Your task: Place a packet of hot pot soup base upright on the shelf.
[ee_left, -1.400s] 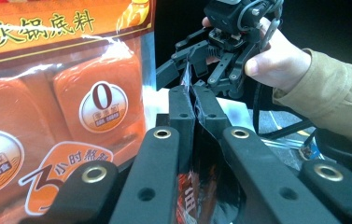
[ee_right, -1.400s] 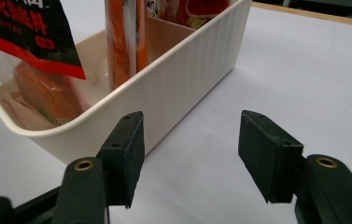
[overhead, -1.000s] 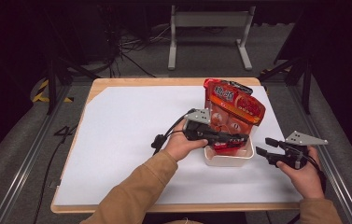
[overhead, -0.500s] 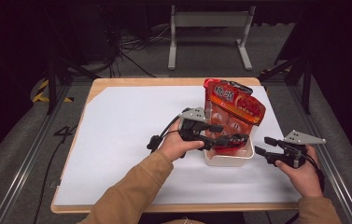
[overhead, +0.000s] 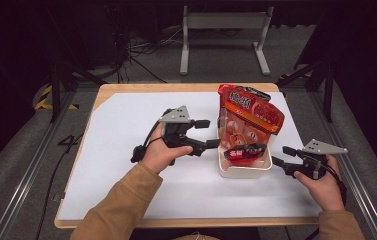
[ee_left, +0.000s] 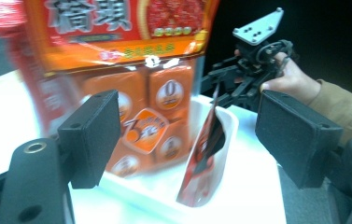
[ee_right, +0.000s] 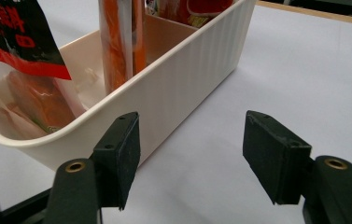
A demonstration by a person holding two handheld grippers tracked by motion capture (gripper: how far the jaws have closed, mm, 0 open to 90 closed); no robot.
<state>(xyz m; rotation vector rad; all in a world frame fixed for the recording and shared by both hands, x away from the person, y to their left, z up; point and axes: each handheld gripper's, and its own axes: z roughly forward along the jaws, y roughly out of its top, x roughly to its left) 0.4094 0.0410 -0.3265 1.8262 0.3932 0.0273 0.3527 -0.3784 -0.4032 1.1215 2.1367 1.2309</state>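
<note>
We see a wooden table point(overhead: 126, 92) under a white sheet, and the cream ribbed plastic bin point(overhead: 243, 170) sits toward the sheet's right side, our landmark. A large orange-red snack bag point(overhead: 248, 117) stands upright inside the bin, and a small red-black packet point(overhead: 243, 152) leans just in front of it. The left gripper point(overhead: 206, 134) hovers just left of the bin, jaws spread and empty. The right gripper point(overhead: 282, 158) waits just right of the bin, jaws likewise apart, holding nothing.
</note>
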